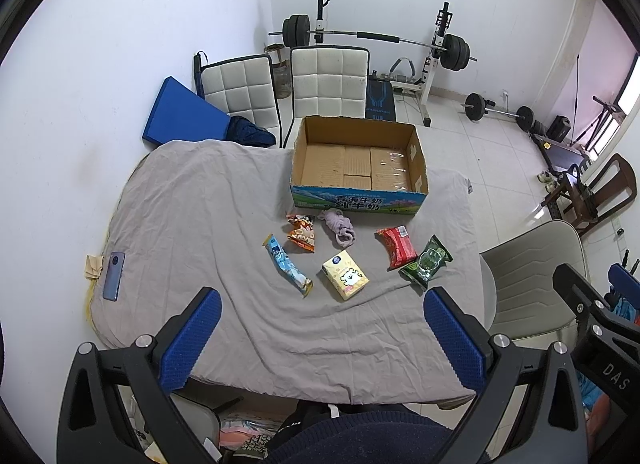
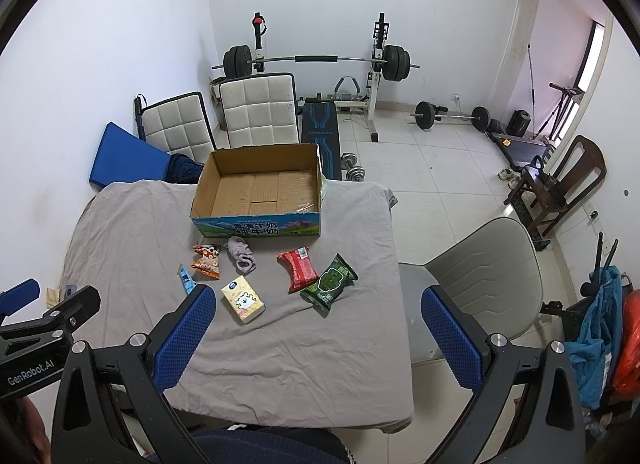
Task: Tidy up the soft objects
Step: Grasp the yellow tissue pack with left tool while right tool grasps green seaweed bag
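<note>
**Soft packets lying before the box**

Both the left gripper (image 1: pixel 320 338) and right gripper (image 2: pixel 316 338) are hovering, fingers apart, holding nothing. In front of the open brown cardboard box (image 1: pixel 298 146) are lying the yellow tissue pack (image 1: pixel 345 275), red snack packet (image 1: pixel 396 246), green packet (image 1: pixel 426 262), orange packet (image 1: pixel 302 233), light-blue wrapper (image 1: pixel 288 270) and mauve rolled socks (image 1: pixel 340 226).

Grey-clothed table (image 1: pixel 208 200) carries cardboard box (image 1: pixel 359 162), snack packets (image 1: pixel 396 246), socks (image 1: pixel 340 226), phone (image 1: pixel 114 276).

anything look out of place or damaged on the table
A phone lies at the table's far left edge beside a scrap of tan tape, away from the soft items. The cardboard box has ragged rims. Nothing is spilled.
</note>
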Motion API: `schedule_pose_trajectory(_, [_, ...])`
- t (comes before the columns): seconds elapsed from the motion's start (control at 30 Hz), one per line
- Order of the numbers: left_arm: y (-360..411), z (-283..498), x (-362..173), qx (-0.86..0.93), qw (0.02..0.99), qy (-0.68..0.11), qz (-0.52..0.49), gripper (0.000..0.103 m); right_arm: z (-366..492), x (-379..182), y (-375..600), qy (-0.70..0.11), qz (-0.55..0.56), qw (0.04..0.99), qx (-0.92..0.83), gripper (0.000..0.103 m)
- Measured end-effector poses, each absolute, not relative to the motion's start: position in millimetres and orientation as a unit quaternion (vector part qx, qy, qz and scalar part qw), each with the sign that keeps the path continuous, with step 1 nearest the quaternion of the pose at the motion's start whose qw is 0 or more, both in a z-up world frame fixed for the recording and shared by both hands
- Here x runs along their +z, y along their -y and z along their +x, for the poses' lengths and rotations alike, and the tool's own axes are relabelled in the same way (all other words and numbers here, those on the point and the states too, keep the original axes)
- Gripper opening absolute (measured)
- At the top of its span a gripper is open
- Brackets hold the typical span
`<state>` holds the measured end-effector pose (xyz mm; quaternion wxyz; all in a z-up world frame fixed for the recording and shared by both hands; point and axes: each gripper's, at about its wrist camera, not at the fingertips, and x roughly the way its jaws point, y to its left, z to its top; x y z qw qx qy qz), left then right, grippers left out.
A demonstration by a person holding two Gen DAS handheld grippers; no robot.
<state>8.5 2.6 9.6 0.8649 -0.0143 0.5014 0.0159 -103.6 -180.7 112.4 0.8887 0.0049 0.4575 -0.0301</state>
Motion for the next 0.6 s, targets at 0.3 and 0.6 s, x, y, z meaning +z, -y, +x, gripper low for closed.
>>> schedule_pose_trajectory(0.3, [-4,65,-36,0.021,0.858,-0.511,-0.036,0.103,-42,61,208,-0.502,0.038,0.863,-0.046,0.103])
schedule_pose_trajectory(0.6, [-5,155,-161,0.024,0.806,-0.590,-0.047,0.103,63,-90,243,-0.601,0.080,0.793,-0.063,0.103])
